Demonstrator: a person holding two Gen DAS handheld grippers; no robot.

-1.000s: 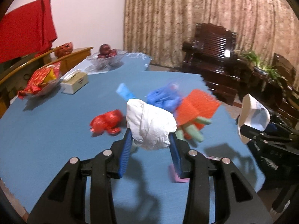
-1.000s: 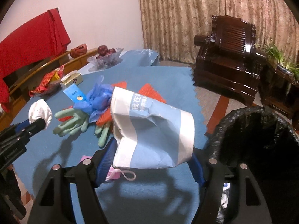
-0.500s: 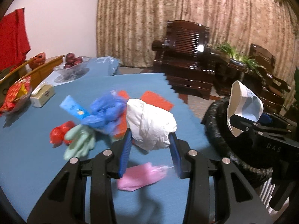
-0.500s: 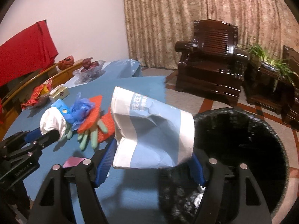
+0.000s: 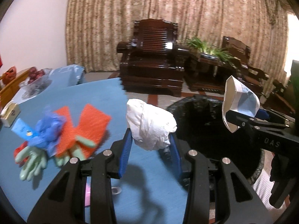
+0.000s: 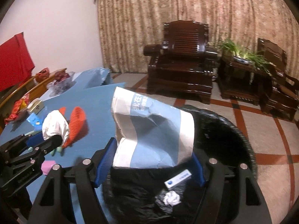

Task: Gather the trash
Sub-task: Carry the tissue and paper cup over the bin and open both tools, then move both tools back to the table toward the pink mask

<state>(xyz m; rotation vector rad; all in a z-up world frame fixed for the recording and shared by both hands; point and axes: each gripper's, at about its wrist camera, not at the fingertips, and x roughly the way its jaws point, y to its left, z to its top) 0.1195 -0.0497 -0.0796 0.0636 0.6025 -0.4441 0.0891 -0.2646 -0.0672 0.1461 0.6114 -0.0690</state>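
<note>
Now both tongs have swung from over the blue table (image 5: 78, 100) toward the black-lined trash bin (image 6: 233, 136). The left gripper (image 5: 149, 145), clenched on a crumpled white tissue wad (image 5: 149, 125), has the bin just ahead to its right. The right gripper (image 6: 153, 155), grasping a blue-and-white paper bag (image 6: 155, 130), hangs over the bin mouth, so dropping seems near. Left of both tongs, green gloves (image 5: 31, 160) and orange mats (image 5: 84, 127) wait on the table. Beyond stand a dark wooden armchair (image 6: 179, 63) and a beige curtain (image 6: 186, 9).

bin (image 6: 233, 134) right of table (image 6: 97, 100).
</note>
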